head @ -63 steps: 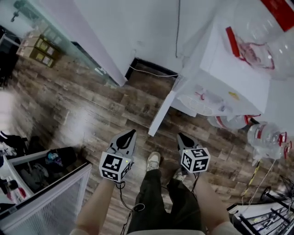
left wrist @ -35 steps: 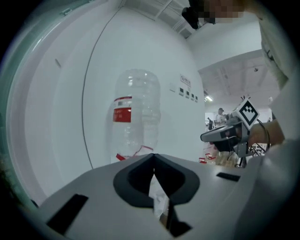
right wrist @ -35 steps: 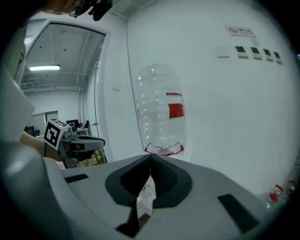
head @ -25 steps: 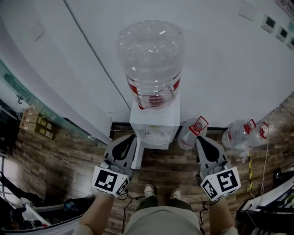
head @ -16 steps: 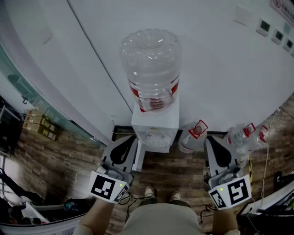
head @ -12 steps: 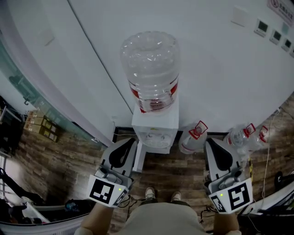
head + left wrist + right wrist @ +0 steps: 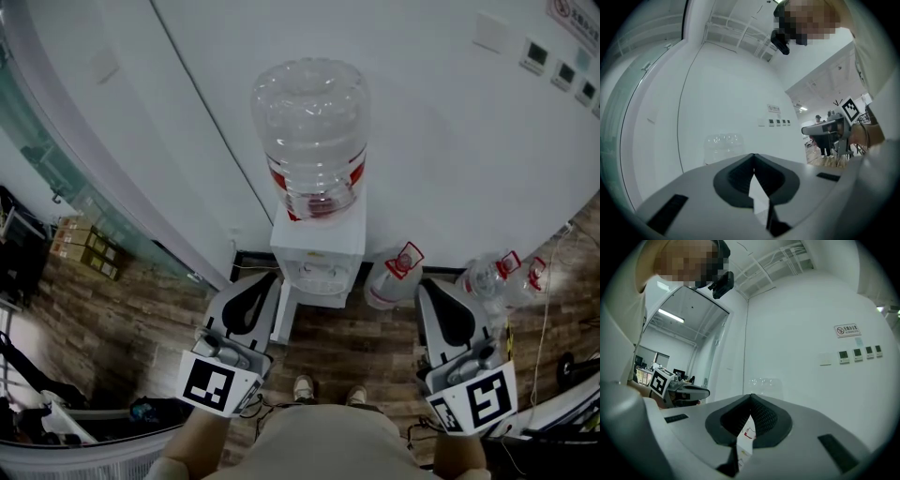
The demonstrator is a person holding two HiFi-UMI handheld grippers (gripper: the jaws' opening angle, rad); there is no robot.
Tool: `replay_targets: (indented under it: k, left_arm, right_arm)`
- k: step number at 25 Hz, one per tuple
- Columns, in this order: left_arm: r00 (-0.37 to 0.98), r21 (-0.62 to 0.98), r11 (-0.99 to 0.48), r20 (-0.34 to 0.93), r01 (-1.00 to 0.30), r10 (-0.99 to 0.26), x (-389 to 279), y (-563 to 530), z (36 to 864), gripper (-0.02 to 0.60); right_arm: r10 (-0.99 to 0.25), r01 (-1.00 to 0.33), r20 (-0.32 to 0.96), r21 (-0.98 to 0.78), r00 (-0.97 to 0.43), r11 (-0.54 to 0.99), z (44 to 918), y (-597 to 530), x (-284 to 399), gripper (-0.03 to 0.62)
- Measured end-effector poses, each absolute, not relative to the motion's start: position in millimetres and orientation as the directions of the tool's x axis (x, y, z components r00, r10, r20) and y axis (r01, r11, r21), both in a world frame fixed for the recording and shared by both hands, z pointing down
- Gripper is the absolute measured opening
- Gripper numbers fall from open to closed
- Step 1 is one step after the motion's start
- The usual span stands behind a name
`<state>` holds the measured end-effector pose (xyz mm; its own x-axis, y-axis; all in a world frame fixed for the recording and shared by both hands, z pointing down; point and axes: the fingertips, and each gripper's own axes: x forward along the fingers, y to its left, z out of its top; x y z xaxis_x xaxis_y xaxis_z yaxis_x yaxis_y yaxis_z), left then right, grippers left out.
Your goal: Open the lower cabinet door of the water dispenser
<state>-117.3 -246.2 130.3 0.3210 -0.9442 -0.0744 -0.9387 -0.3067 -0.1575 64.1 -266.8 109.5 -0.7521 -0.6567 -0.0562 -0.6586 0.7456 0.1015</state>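
both jaws pinched shut, empty: left gripper (image 7: 263, 281), right gripper (image 7: 424, 286). white water dispenser (image 7: 320, 251) w/ clear plastic bottle (image 7: 311, 131) sits ahead, betw them. its white lower cabinet door (image 7: 284, 317) stands swung out beside left jaw tips. task looks done imo.

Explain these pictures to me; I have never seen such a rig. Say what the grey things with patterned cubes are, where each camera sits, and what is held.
No robot here: a person holds a two-jaw gripper in each hand. The head view looks down from the person's head at the left gripper and right gripper. The other two views ride on the grippers and look along their jaws: both pairs are shut, holding nothing. Ahead stands a white water dispenser with a big bottle on top, on a wooden floor; spare bottles sit beside it. A white panel juts from its base, seemingly the lower door standing open.
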Motion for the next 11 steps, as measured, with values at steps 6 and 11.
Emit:
replay_targets:
  k: [6, 11]
  left_arm:
    - [0.323, -0.159, -0.309, -0.071, -0.938, -0.944, -116.3, -243.2, 130.6, 0.005]
    - [0.326, -0.163, -0.311, -0.075, -0.936, -0.942, -113.4, -239.8, 127.4, 0.006]
  right_arm:
    - [-0.652, -0.654, -0.057, 0.112, -0.756, 0.748, 108.8, -265.1, 63.0, 0.006]
    - [-0.664, -0.662, -0.040, 0.153, -0.746, 0.734, 111.3, -262.1, 64.5, 0.006]
